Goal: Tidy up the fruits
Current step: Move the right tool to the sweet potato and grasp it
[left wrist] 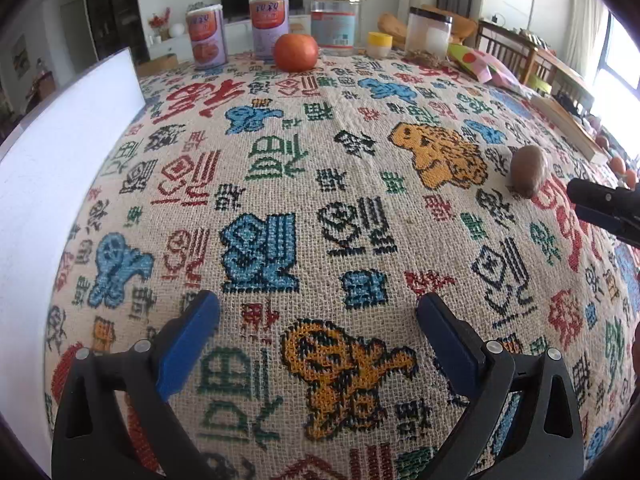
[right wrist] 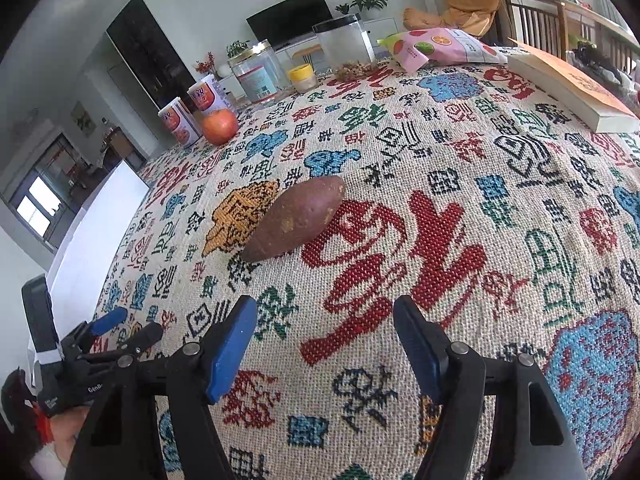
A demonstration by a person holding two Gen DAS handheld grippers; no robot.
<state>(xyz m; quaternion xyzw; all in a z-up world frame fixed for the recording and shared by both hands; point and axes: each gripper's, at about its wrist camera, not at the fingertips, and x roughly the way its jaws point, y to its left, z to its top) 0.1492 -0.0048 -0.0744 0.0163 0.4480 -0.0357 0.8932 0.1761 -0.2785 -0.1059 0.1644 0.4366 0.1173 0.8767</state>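
A brown sweet potato (right wrist: 294, 220) lies on the patterned tablecloth (right wrist: 440, 220), a short way ahead of my right gripper (right wrist: 325, 308). That gripper's blue-padded jaws stand apart with only cloth between them. A round red-orange fruit (right wrist: 219, 126) rests at the far side beside two cans. In the left wrist view my left gripper (left wrist: 318, 308) is wide open over bare cloth, touching nothing. The fruit (left wrist: 296, 52) is far ahead of it. To the right lies the sweet potato (left wrist: 530, 170), with the right gripper (left wrist: 580, 200) just beyond it at the frame edge.
Two printed cans (left wrist: 206, 40), a clear jar (left wrist: 334, 20), a small yellow-lidded jar (left wrist: 379, 45) and a black-lidded jar (left wrist: 428, 34) line the far edge. A snack bag (right wrist: 440, 48) and a book (right wrist: 572, 92) sit at the far right. A white board (left wrist: 60, 168) borders the left.
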